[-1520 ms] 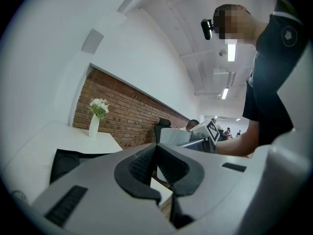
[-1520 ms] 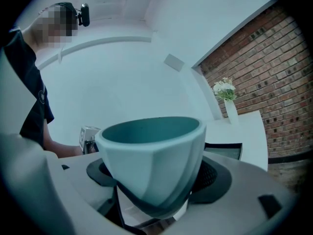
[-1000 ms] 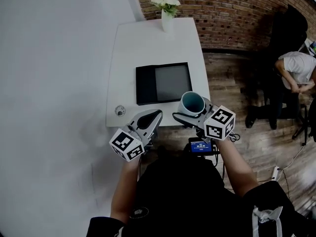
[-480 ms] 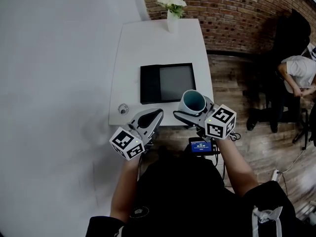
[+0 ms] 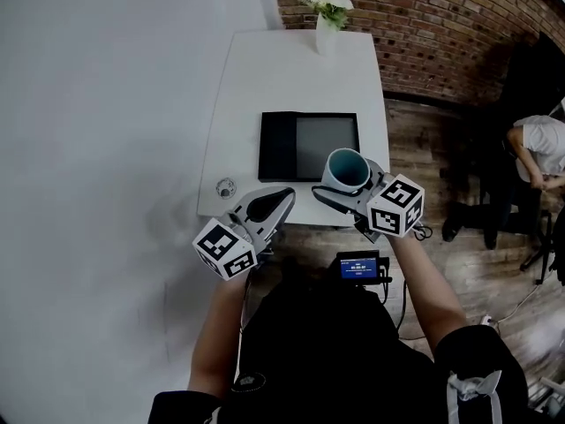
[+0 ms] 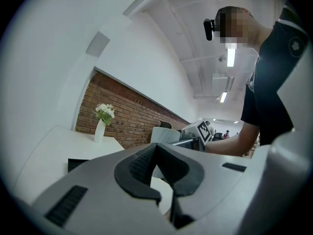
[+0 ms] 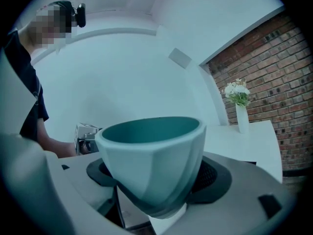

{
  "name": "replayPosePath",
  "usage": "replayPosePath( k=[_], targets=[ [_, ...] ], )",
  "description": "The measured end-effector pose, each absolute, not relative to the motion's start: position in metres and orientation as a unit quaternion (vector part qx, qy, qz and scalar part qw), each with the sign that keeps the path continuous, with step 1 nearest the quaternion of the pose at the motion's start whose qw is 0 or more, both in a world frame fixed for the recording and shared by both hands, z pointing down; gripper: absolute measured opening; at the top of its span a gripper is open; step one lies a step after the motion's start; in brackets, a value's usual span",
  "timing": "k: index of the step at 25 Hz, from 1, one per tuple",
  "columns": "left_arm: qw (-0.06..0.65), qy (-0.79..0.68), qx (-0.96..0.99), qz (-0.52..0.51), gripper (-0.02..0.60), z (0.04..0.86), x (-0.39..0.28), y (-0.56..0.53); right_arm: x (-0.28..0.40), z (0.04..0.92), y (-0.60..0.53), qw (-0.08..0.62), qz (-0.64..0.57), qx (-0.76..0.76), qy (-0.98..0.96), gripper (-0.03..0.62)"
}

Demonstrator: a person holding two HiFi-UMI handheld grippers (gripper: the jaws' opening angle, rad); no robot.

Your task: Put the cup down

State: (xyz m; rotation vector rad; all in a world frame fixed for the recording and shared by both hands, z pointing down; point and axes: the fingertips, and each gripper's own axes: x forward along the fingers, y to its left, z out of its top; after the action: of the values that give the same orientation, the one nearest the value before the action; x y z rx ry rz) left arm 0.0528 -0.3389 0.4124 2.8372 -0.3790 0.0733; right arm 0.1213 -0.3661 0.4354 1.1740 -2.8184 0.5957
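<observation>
1. Right tongs point(image 5: 346, 182) are clamped on the cup point(image 5: 346, 168), pads on its lower body from both sides. Cup is upright, mouth up, teal inside, pale outside.
2. Left tongs point(image 6: 155, 153) are pressed together at the tips with nothing between them. They sit at 8 o'clock of the cup, over the near edge of the worktop point(image 5: 265, 87).
3. Cup location: held over the worktop's near-right corner, at 5 o'clock of the black panel point(image 5: 309, 144). In head view it covers that panel's near-right corner. Can't tell whether the base touches the worktop, since the tongs hide it in both views.
4. Hard to read: a small round item point(image 5: 226, 186) at the worktop's 7 o'clock corner is too small to identify. The black panel has a dark left strip and a grey right area, but what it is stays unclear.
5. Cut off: a person point(image 5: 534, 148) at 3 o'clock is partly out of frame. A small screen point(image 5: 359, 265) sits at the holder's chest, its text unreadable.
6. Counts: cup 1, tongs 2, black panel 1, round item 1, vase point(image 5: 327, 29) with white flowers 1 (worktop's 12 o'clock end).
</observation>
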Motion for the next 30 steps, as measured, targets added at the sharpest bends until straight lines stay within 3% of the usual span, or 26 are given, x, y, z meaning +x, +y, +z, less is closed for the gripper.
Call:
replayPosePath(
  k=[11,30],
  targets=[
    [0.141,-0.170,0.974,0.045,0.008,0.425,0.031,-0.374,0.085,0.464,-0.444,0.050,0.193,0.332,-0.922,0.397],
    [0.150,-0.227,0.961,0.047,0.008,0.449,-0.005,-0.437,0.050,0.559,-0.601,0.077,0.223,0.385,-0.892,0.397]
  ],
)
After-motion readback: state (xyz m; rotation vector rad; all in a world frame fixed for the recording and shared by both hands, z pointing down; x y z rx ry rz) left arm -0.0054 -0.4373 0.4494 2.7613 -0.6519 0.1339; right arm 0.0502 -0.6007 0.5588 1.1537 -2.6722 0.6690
